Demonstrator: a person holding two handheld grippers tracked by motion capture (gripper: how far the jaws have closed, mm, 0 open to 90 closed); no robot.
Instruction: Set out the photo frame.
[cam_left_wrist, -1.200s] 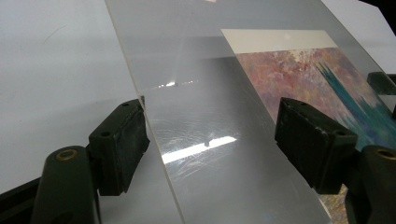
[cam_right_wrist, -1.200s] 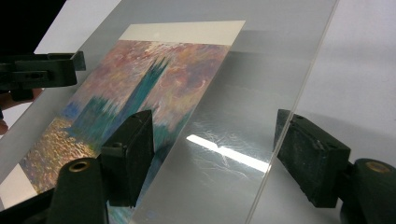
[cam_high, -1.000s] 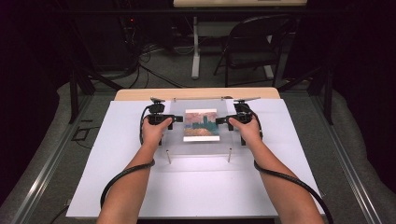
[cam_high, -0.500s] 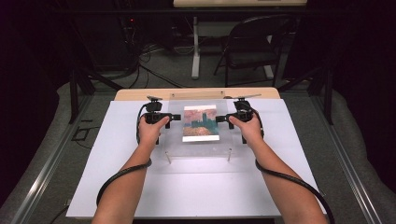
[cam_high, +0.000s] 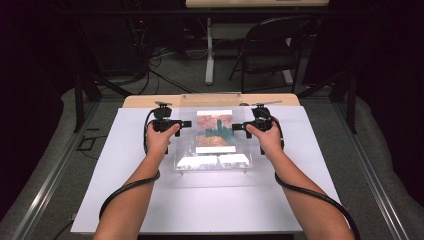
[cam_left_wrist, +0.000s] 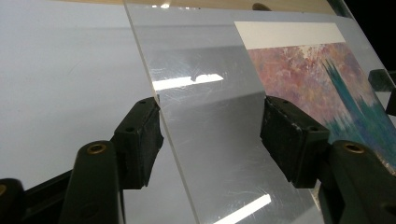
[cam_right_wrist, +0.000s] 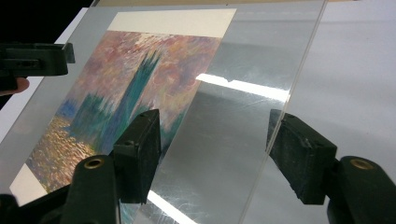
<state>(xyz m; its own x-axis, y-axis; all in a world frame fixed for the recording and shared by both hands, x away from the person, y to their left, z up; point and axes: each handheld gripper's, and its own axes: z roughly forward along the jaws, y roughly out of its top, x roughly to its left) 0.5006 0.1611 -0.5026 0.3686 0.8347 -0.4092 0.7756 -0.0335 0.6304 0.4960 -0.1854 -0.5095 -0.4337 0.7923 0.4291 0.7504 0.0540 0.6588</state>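
The left gripper (cam_high: 186, 123) straddles the left edge of a clear acrylic sheet (cam_high: 215, 155), and its jaws have just been closing, with the sheet between them but the pads (cam_left_wrist: 140, 140) not yet pressing. The right gripper (cam_high: 237, 126) does the same at the sheet's right edge, jaws closing in, and a gap shows there too. The sheet lies over a painted print (cam_high: 215, 131) near the far edge of the white table cover (cam_high: 125, 200), centred between its sides, perhaps tipped up a little at the back. I'd judge this the grasping step: both grippers need to finish clamping before any lift. The acrylic is scuffed and glossy, mirroring the lights; the print shows green spires against a pink sky.
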